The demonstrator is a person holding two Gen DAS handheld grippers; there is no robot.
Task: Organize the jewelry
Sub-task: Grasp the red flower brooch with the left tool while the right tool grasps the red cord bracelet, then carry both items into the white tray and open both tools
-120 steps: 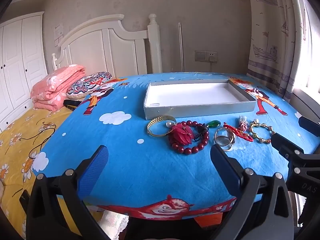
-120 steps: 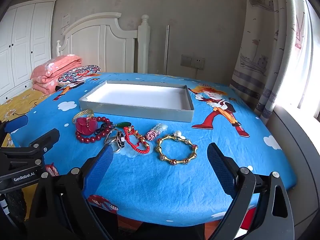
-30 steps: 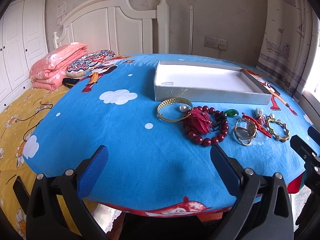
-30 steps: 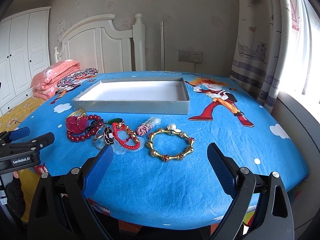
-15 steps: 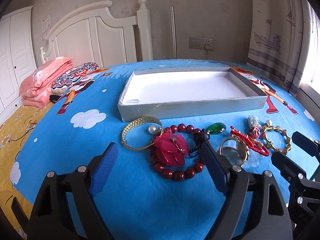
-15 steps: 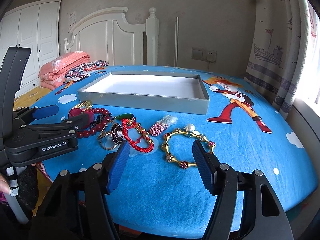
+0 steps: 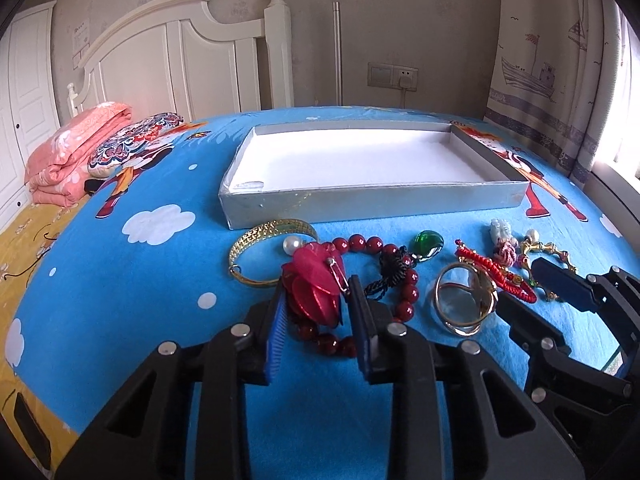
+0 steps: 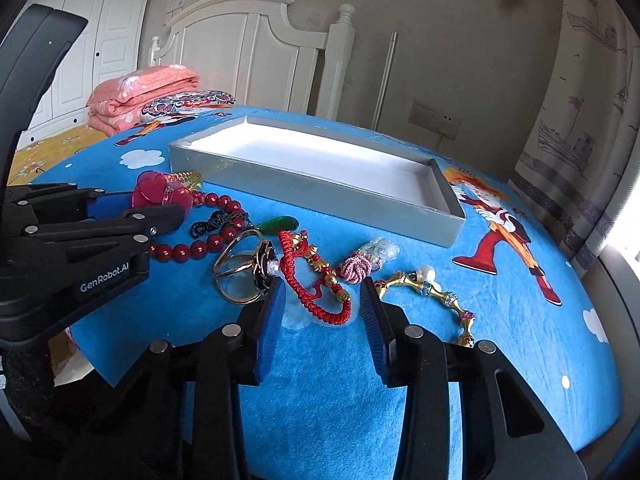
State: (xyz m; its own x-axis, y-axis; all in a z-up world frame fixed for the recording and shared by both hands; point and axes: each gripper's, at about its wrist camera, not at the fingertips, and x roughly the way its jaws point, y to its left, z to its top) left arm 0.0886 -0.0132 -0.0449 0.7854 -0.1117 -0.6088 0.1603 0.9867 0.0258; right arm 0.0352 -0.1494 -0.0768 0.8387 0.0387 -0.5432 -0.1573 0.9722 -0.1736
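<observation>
1. Closing in around the red flower brooch (image 7: pixel 316 286), the left tongs (image 7: pixel 318 312) are sitting low on the surface (image 7: pixel 120 280) with a blue pad on either side of the petals; I cannot tell if they are actually pinching it or just beside it.
2. Lying under and around the brooch is the dark red bead bracelet (image 7: pixel 404 276), with a gold bangle (image 7: pixel 256 240) carrying a pearl just to its left.
3. Straddling the red cord bracelet (image 8: pixel 316 296), the right tongs (image 8: pixel 322 316) are standing parted, pads apart from the cord on both sides.
4. Resting between the two tools are a gold ring with a black flower (image 8: pixel 246 266) and a green stone pendant (image 8: pixel 278 224).
5. Lying to the right of the cord are a pink knotted charm (image 8: pixel 356 270) and a gold link bracelet (image 8: pixel 436 300) with a pearl.
6. Sitting just behind the whole row is the grey tray (image 7: pixel 360 208) with its white lining, holding no jewelry.
</observation>
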